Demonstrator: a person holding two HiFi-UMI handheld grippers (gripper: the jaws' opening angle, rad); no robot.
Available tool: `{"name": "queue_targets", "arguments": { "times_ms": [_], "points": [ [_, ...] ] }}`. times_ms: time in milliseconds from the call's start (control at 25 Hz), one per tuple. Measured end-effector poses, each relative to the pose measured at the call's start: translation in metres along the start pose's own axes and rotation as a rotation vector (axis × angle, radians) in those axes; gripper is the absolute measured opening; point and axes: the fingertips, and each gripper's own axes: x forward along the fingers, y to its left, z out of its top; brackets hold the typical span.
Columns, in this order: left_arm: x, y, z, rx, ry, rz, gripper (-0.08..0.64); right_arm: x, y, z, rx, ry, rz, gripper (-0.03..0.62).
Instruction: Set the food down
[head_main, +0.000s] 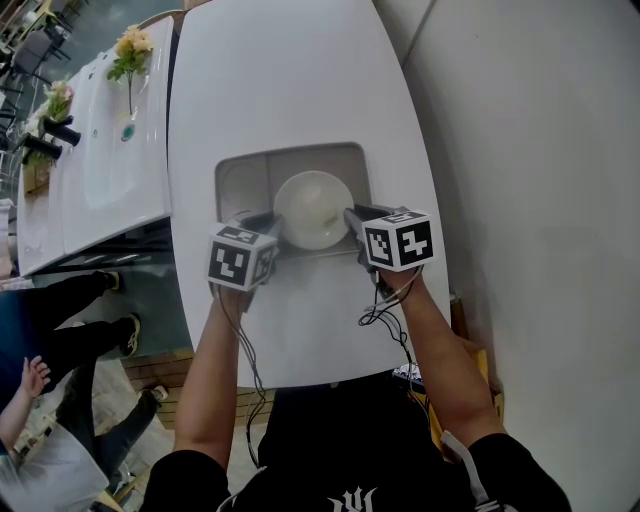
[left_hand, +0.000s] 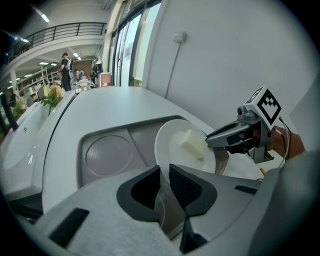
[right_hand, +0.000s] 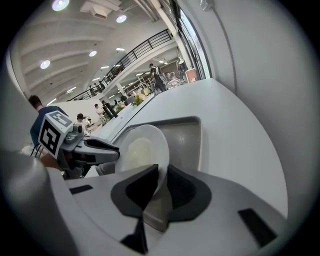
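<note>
Head view showed a pale block of food (left_hand: 192, 144) on a white plate (head_main: 312, 208), at the grey recess (head_main: 240, 180) in the white desk (head_main: 290, 90). The left hand-held gripper (left_hand: 165, 172) and right hand-held gripper (right_hand: 160, 175) were clamped on opposite sides of the plate's rim.

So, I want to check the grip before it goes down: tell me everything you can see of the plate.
The plate is round, plain white and glossy like ceramic, with a shallow raised rim. It is over the grey recess in the white counter and looks slightly tilted. The left gripper pinches its left rim, the right gripper its right rim. A pale block of food lies on it. Whether it touches the recess floor can't be told.
</note>
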Motion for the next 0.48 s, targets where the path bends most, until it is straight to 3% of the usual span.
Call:
{"name": "queue_targets", "arguments": {
  "times_ms": [200, 480],
  "points": [
    [0.0000, -0.0007, -0.0026, 0.022, 0.014, 0.019, 0.051, 0.0017, 0.0012, 0.0002, -0.068, 0.003, -0.032, 0.038],
    [0.0018, -0.0019, -0.0036, 0.127, 0.061, 0.095, 0.055, 0.0035, 0.0009, 0.0003, -0.223, 0.011, -0.107, 0.052]
  ]
}}
